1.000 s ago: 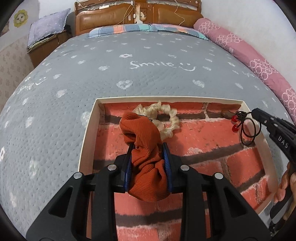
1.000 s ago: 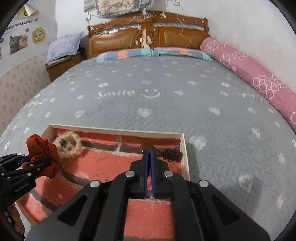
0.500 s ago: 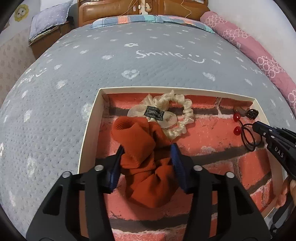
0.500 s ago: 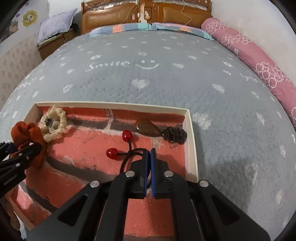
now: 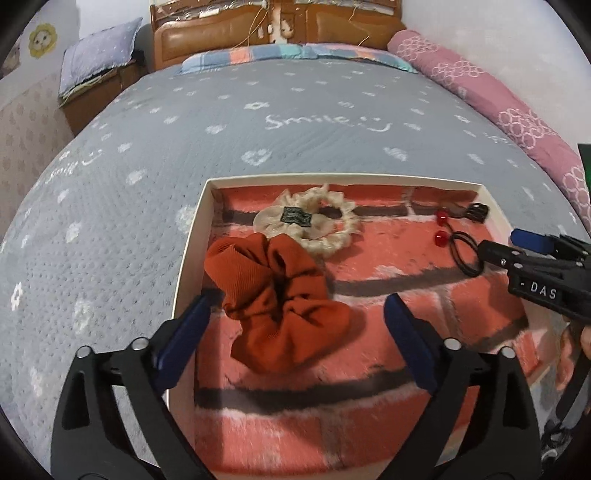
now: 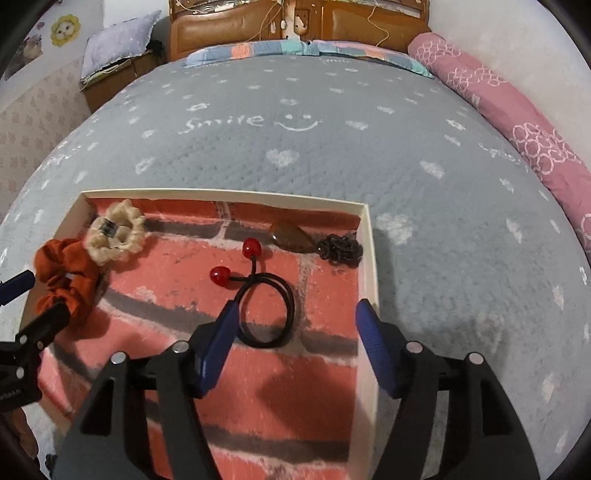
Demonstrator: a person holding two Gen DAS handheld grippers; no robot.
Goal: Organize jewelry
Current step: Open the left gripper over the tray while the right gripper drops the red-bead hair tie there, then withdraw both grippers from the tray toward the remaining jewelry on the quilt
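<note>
A shallow white-rimmed tray (image 5: 192, 236) (image 6: 369, 258) with a red brick-pattern floor lies on the grey bed. In it lie a rust-orange scrunchie (image 5: 280, 299) (image 6: 66, 277), a cream scrunchie (image 5: 314, 221) (image 6: 114, 236), a black hair tie with two red beads (image 6: 266, 310) (image 5: 461, 247), and a brown pendant with a dark chain (image 6: 321, 245). My left gripper (image 5: 295, 325) is open, its jaws either side of the orange scrunchie. My right gripper (image 6: 295, 325) is open just behind the hair tie, near the tray's right rim.
The grey "Smile" bedspread (image 6: 295, 122) surrounds the tray. A pink bolster (image 6: 517, 122) lies along the right wall. A wooden headboard (image 5: 273, 33) and a nightstand with a pillow (image 5: 96, 74) stand at the back.
Both grippers opened. The left let go of the orange scrunchie, which now lies in the tray. The right let go of the black hair tie, now lying on the tray floor.
</note>
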